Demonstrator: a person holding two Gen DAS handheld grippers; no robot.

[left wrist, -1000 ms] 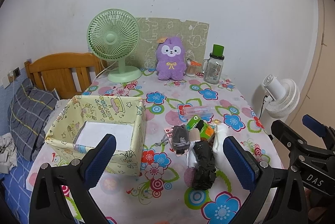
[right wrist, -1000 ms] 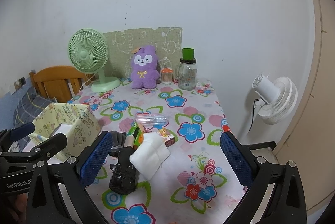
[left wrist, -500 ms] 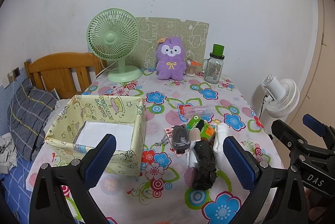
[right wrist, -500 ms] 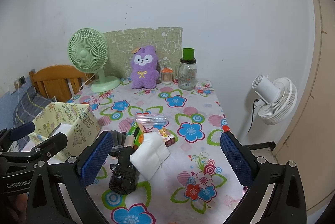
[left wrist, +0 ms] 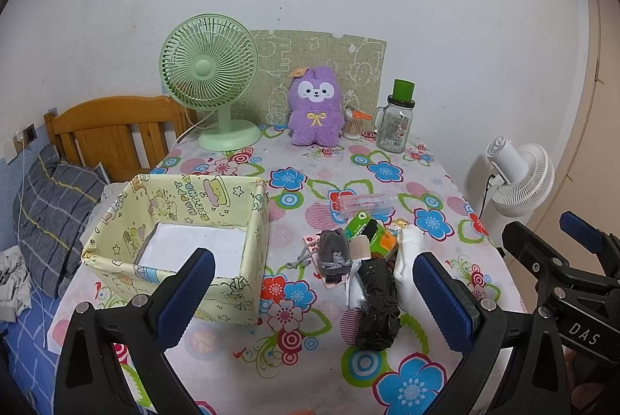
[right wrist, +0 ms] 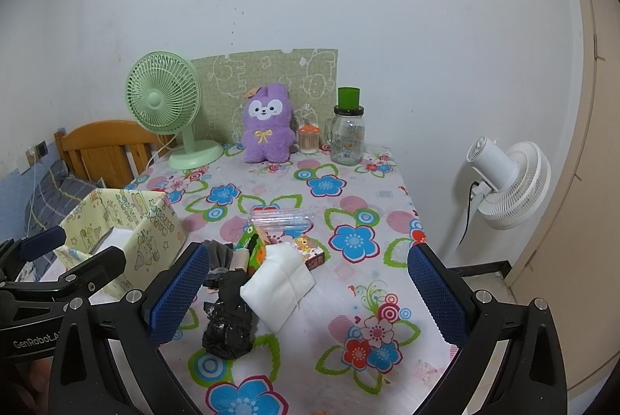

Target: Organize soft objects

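Both the left gripper (left wrist: 310, 295) and right gripper (right wrist: 310, 283) hung wide open, holding nothing, above the soft pile: a crumpled black plastic bag (right wrist: 228, 314) touching a white folded cloth (right wrist: 277, 285), right beside the yellow cartoon-print fabric box (left wrist: 186, 198), with bare floral tablecloth (right wrist: 348, 190) beyond.

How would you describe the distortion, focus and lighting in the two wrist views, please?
Left wrist view: strong fisheye bending, black vignette in the corners, the door frame bows; the yellow box and purple plush are sharp. Right wrist view: the same curvature and dark corners; the white folded cloth is bright but keeps its folds; light is soft and even, with faint shadows.
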